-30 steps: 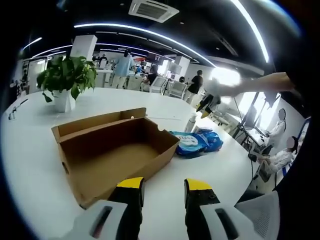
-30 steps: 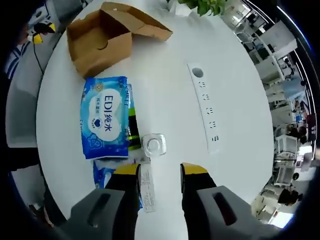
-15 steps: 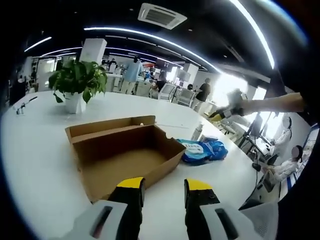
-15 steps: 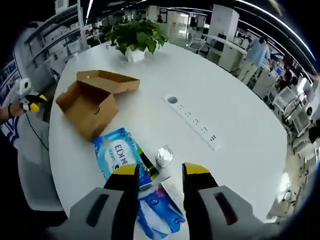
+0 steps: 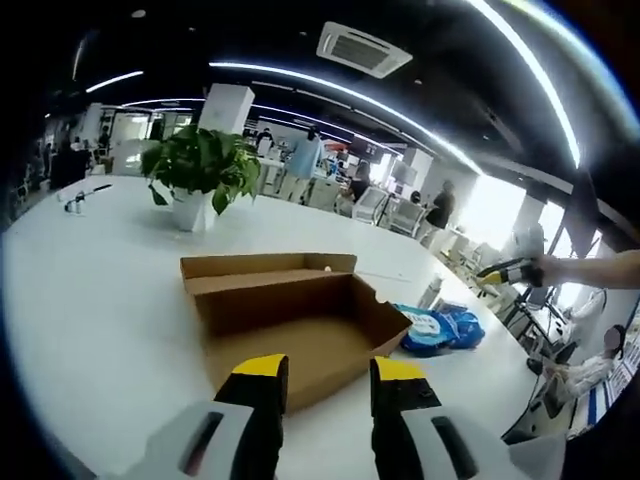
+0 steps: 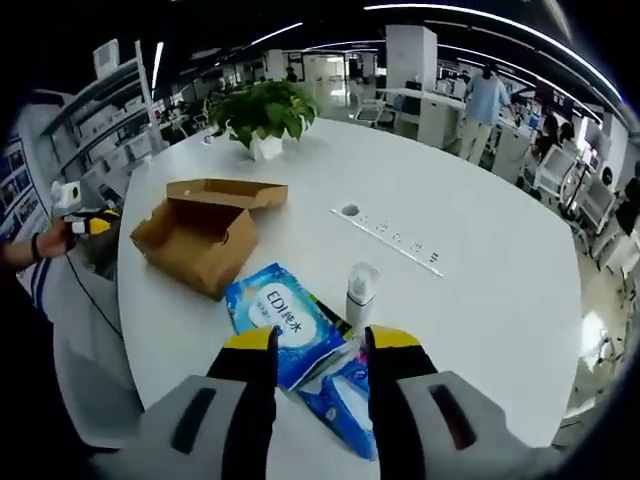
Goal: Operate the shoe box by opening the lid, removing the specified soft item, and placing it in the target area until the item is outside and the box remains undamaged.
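Note:
An open brown shoe box (image 5: pixel 300 320) sits on the white table, its lid folded back and its inside looking bare. My left gripper (image 5: pixel 322 385) hovers just in front of the box's near wall, open, with nothing between its jaws. Right of the box lie soft blue wipe packs (image 5: pixel 440 330). In the right gripper view the box (image 6: pixel 205 235) is at the left, and the blue wipe pack (image 6: pixel 285 320) lies just ahead of my open right gripper (image 6: pixel 320 350), above a second blue pack (image 6: pixel 345 395). The right gripper (image 5: pixel 510 270) is held high at the far right.
A potted plant (image 5: pixel 200 175) stands behind the box. A small clear bottle (image 6: pixel 360 285) stands beside the packs, and a long power strip (image 6: pixel 395 235) lies across the table. A hand holds the left gripper (image 6: pixel 85 225) off the table's left edge. People and desks fill the background.
Both cameras moved. The right gripper view rose and tipped from looking down on the packs to looking across the table. The left gripper view swung, bringing the box to the centre. Box and packs stayed put.

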The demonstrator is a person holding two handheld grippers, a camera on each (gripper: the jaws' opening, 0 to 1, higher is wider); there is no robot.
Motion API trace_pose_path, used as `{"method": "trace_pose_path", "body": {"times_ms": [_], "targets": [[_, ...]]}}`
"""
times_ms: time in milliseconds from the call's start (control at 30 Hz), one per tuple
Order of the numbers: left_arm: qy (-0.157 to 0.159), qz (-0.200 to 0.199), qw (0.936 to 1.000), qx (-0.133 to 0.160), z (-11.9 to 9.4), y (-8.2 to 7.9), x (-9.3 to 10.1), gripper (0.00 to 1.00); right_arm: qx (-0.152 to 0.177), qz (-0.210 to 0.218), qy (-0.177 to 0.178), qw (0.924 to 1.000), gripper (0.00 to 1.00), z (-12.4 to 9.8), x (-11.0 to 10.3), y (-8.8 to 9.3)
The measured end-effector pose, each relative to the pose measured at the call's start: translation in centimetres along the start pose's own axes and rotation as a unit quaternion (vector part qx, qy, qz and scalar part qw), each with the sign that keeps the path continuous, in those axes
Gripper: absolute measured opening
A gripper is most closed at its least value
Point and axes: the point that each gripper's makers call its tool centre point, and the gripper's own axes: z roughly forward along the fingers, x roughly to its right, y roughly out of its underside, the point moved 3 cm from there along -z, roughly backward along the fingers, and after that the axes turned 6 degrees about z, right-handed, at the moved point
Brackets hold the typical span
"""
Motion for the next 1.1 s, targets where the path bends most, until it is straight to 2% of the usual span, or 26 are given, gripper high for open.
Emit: {"method": "trace_pose_path", "body": {"times_ms": [167,300,467,567,633,700,867,1100], "targets": [[-0.039,-0.01,0.9992,-0.005,0.3,0.2,-2.2,0.32,0.018,0.021,-0.003,0.9996,0.32,-1.1,-1.8,1.6],[-0.065,-0.015,0.9977,-0.01,0.5,0.4,-3.6,0.33,0.028,0.027,-0.022,0.999,0.33,-1.9,-3.9,3.1],[-0.083,-0.016,0.9962,-0.022,0.8,1.0,-4.8,0.32,0.034,0.035,-0.033,0.9983,0.33,-2.8,-6.0,4.9],[-0.104,-0.038,0.9931,-0.04,1.1,2.0,-5.9,0.32,0.039,0.04,-0.037,0.9978,0.33,-3.3,-7.1,5.8],[-0.114,-0.075,0.9897,-0.045,1.2,2.7,-6.5,0.32,0.042,0.045,-0.038,0.9974,0.33,-3.5,-7.8,6.4],[-0.114,-0.088,0.9888,-0.04,1.3,2.9,-7.0,0.32,0.049,0.054,-0.038,0.9966,0.33,-3.9,-8.4,7.0],[-0.112,-0.086,0.9886,-0.051,1.8,3.4,-7.2,0.32,0.058,0.062,-0.039,0.9956,0.33,-4.6,-9.8,8.2],[-0.108,-0.084,0.9882,-0.068,2.9,4.2,-7.4,0.32,0.069,0.085,-0.032,0.9934,0.33,-5.4,-10.6,9.8]]}}
